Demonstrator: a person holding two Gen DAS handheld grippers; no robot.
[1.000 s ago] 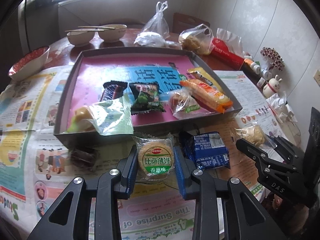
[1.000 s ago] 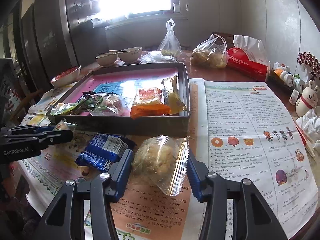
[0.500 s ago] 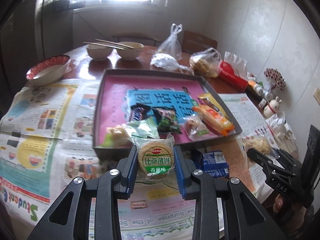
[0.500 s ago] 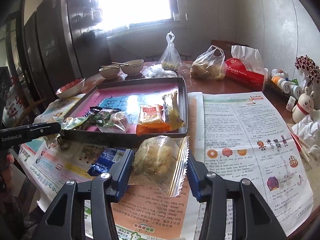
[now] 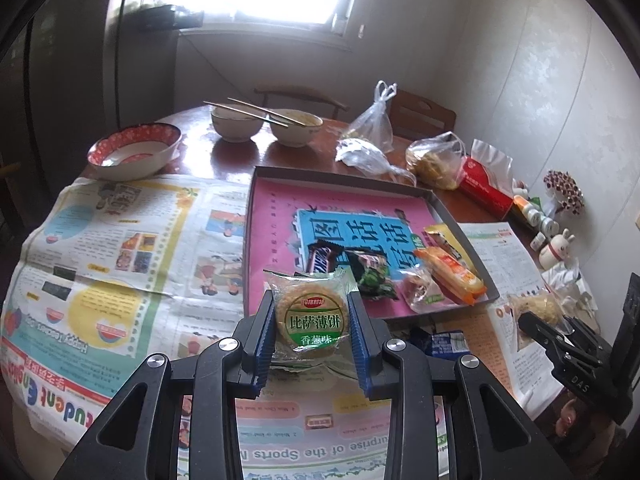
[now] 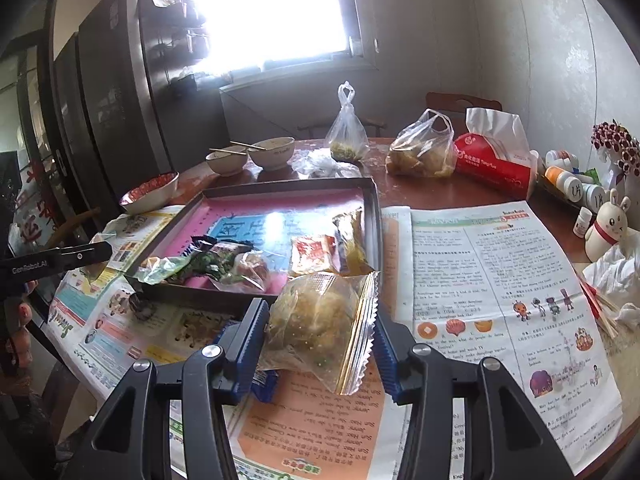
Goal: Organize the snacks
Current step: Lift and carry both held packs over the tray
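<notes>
- Snacks (image 5: 404, 276) crowd the near right corner of the tray (image 5: 256, 240) in your left wrist view; your left gripper (image 5: 312, 334) clamps a round cracker pack (image 5: 310, 316) above the newspaper (image 5: 120, 264).
- Your right wrist view: your right gripper (image 6: 320, 340) grips a clear pastry bag (image 6: 320, 320) above the paper, near the tray's front wall; a blue packet (image 6: 262, 384) lies beneath.
</notes>
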